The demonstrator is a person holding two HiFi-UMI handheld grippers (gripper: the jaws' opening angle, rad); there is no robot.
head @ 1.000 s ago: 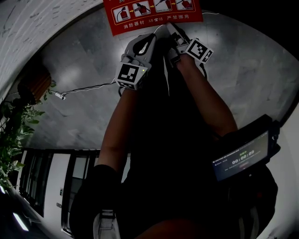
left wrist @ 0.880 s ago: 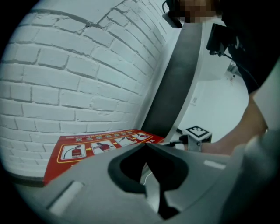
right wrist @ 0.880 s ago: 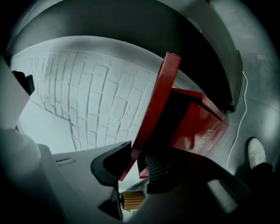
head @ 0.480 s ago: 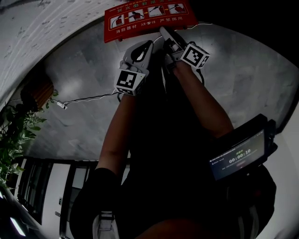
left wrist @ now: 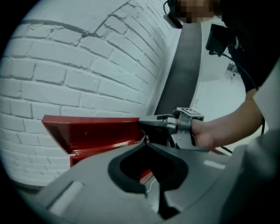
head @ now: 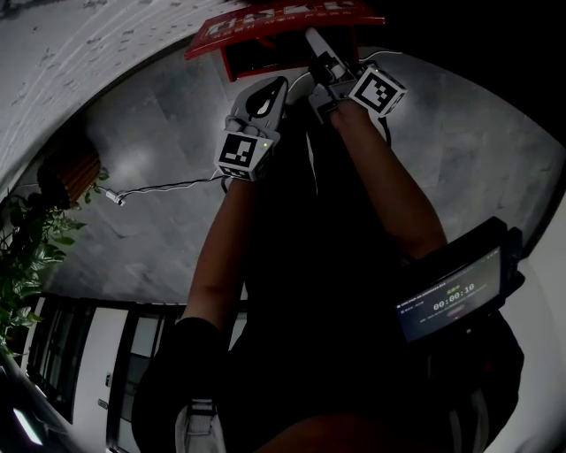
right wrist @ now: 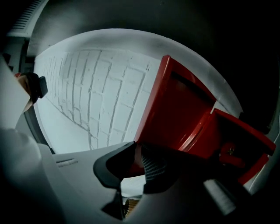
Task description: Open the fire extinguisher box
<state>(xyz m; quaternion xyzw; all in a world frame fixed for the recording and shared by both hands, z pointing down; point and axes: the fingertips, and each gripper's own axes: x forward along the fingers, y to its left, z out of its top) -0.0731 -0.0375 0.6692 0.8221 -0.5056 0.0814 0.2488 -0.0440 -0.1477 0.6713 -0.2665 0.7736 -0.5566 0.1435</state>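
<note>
The red fire extinguisher box stands against a white brick wall. Its lid (head: pixel 283 22) is swung partly up, with the dark inside (head: pixel 265 60) showing beneath. My right gripper (head: pixel 315 46) holds the lid's front edge, jaws closing on it; the red lid (right wrist: pixel 175 109) sits between its pads (right wrist: pixel 151 168), and the box body (right wrist: pixel 247 146) lies to the right. In the left gripper view the raised lid (left wrist: pixel 96 129) meets the right gripper (left wrist: pixel 151 123). My left gripper (head: pixel 281 84) hangs just left of the box front, shut and empty (left wrist: pixel 146 144).
The white brick wall (left wrist: pixel 87 65) is behind the box. On the grey stone floor a thin cable (head: pixel 159 186) runs left. A leafy plant (head: pixel 26 257) stands at the far left. A device with a lit timer screen (head: pixel 451 296) hangs at my right side.
The lid has tipped up from lying flat with its label showing to nearly edge-on. My right gripper has closed on its edge and risen with it. The left gripper has barely moved.
</note>
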